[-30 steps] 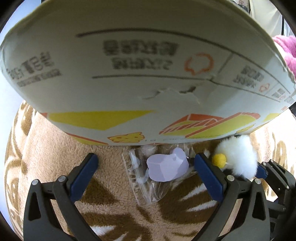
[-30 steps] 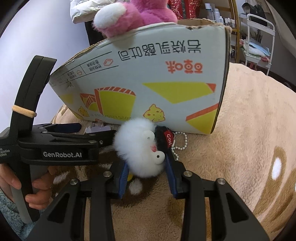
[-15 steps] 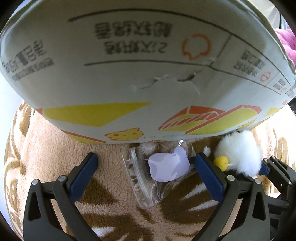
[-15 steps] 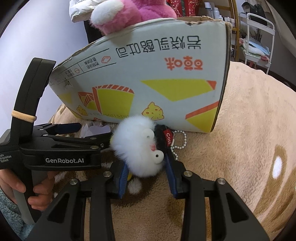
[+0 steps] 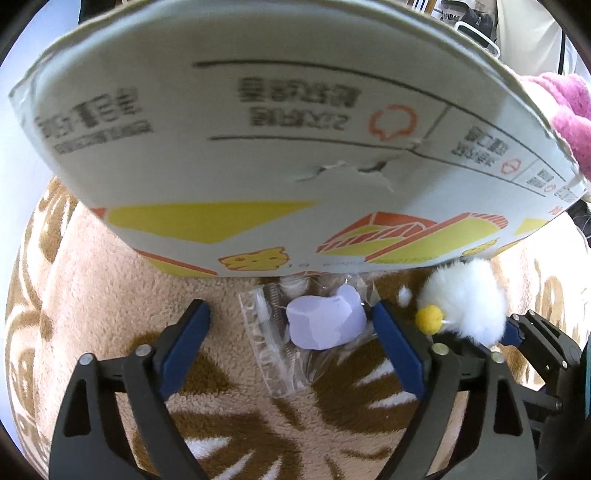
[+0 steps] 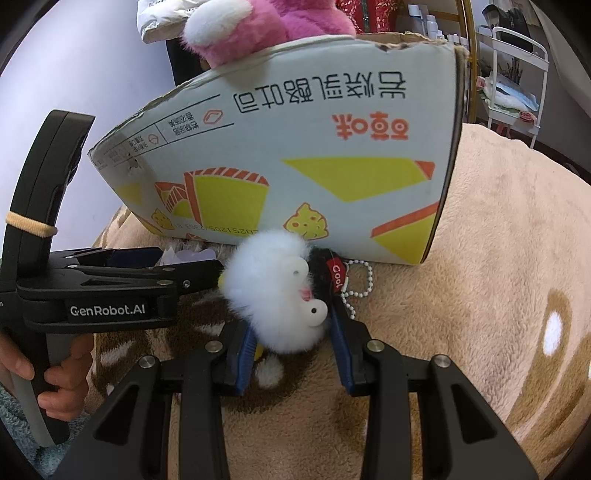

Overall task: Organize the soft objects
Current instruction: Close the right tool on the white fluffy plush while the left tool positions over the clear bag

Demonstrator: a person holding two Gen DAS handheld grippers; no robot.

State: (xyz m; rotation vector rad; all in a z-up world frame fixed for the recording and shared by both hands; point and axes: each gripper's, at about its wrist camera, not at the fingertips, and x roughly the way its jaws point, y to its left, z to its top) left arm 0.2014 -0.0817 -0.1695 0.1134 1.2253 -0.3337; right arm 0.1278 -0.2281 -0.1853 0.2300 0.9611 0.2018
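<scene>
Fleece blanket, carton ahead, left tongs closing round bagged toy (untouched), right tongs clenching white plush

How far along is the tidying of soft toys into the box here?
Done: a pink plush already sits in the cardboard box. In hand: the right gripper clamps a white fluffy toy. Left: the left gripper is closing around a bagged lilac item lying on the blanket.

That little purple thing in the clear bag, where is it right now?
In the left wrist view, the purple thing lies on the brown blanket at the foot of the cardboard box, between the closing pads of the left claw.
</scene>
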